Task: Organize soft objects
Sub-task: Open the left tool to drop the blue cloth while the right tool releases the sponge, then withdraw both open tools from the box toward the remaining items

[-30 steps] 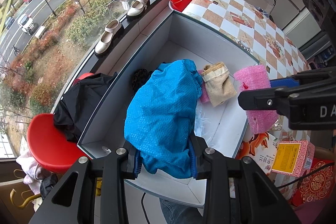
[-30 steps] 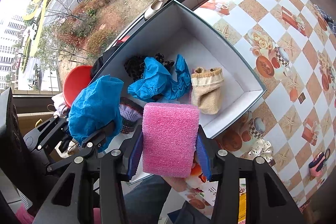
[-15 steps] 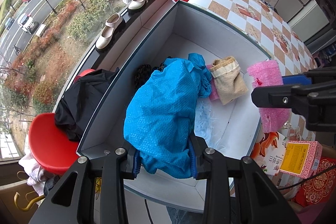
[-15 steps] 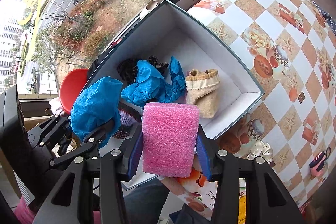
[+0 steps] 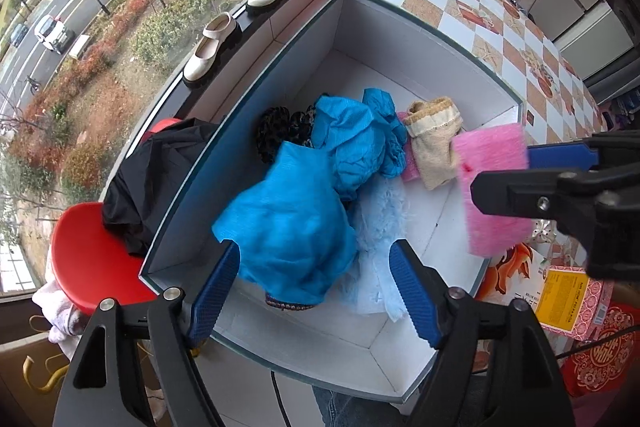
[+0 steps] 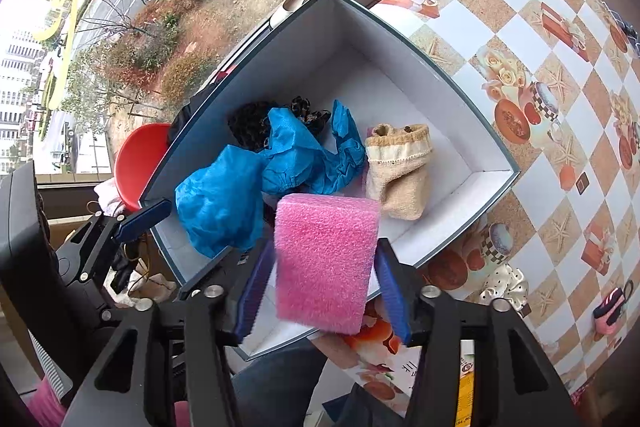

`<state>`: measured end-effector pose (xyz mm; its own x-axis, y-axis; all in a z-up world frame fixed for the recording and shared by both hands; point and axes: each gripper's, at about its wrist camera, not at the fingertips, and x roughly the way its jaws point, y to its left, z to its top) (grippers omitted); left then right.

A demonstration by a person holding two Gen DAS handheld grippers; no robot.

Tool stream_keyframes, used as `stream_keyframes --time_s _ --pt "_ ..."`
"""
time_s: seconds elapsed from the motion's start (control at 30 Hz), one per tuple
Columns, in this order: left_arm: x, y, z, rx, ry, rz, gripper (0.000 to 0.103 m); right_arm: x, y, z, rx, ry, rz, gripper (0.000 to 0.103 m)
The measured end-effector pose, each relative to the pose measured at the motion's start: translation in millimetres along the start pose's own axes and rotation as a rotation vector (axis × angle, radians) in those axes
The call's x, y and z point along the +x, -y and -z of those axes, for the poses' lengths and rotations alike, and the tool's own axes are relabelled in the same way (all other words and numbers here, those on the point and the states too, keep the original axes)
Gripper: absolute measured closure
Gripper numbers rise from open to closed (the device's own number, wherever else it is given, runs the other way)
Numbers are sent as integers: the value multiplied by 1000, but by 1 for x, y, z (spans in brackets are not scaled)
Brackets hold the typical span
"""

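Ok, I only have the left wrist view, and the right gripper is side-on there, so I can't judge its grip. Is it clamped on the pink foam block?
Observer: No. The right wrist view shows the right gripper open, with a gap between each pad and the pink foam block.
Operator: The foam hides part of the beige sock for me. Is anything on top of it?
Observer: Nothing. The whole beige sock shows, lying on the floor of the box, to the right of the crumpled blue shoe cover.
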<state>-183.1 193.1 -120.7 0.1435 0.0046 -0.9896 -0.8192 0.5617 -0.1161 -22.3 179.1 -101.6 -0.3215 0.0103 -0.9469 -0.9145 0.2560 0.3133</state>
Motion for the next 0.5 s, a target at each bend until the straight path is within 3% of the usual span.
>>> stream_keyframes --time_s 0.07,0.17,0.23,0.5 --pt "1 0 0 -6 -7 16 21 -1 2 0 13 6 -3 14" --pt "-6 4 2 1 11 3 9 -4 5 1 31 4 -18 14" --pt "-14 6 4 -2 33 16 8 -5 9 1 50 0 -8 0" --pt "-40 24 15 28 69 133 8 -15 24 5 151 -7 -45 0"
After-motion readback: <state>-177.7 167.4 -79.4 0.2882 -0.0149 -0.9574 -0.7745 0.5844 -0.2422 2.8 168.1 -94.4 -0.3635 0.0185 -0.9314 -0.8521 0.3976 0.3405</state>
